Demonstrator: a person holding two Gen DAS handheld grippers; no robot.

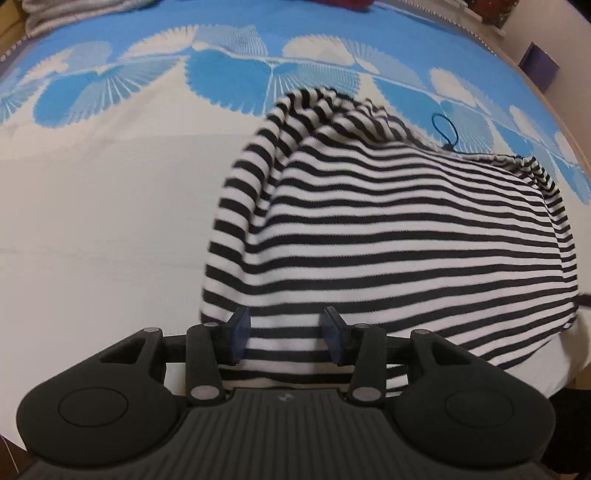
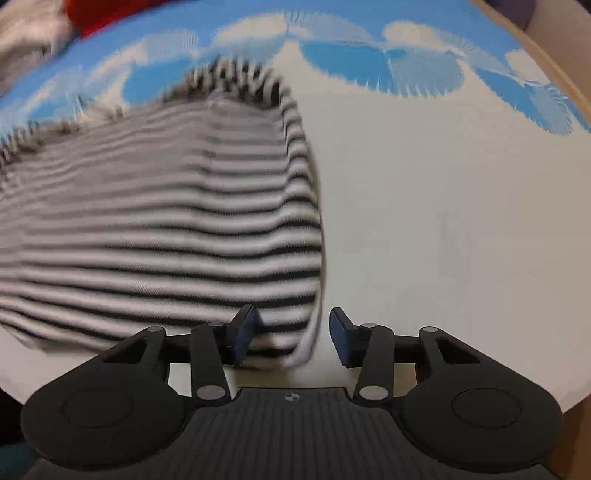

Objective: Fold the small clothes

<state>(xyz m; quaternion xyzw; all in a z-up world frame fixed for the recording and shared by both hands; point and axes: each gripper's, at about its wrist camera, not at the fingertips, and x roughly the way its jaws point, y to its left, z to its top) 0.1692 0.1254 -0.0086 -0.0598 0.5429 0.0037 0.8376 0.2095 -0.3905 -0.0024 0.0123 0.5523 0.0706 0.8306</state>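
Striped garment (image 1: 388, 236), blue-and-white bedspread (image 1: 110, 206) (fan-patterned), beige wall (image 1: 569, 33)

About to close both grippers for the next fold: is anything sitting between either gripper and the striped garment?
Nothing visible does. The left gripper is open with the striped garment hem already between its fingers. The right gripper is open at the garment's near corner, cloth at its left finger. The black loop lies at the far edge, clear of both.

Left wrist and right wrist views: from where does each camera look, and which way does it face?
Left wrist: sits on the left gripper, looking forward over the striped garment; own open fingers show.
Right wrist: sits on the right gripper, facing the garment's right edge, blurred; own open fingers show.
Shared: the striped garment and the blue-and-white bedspread.
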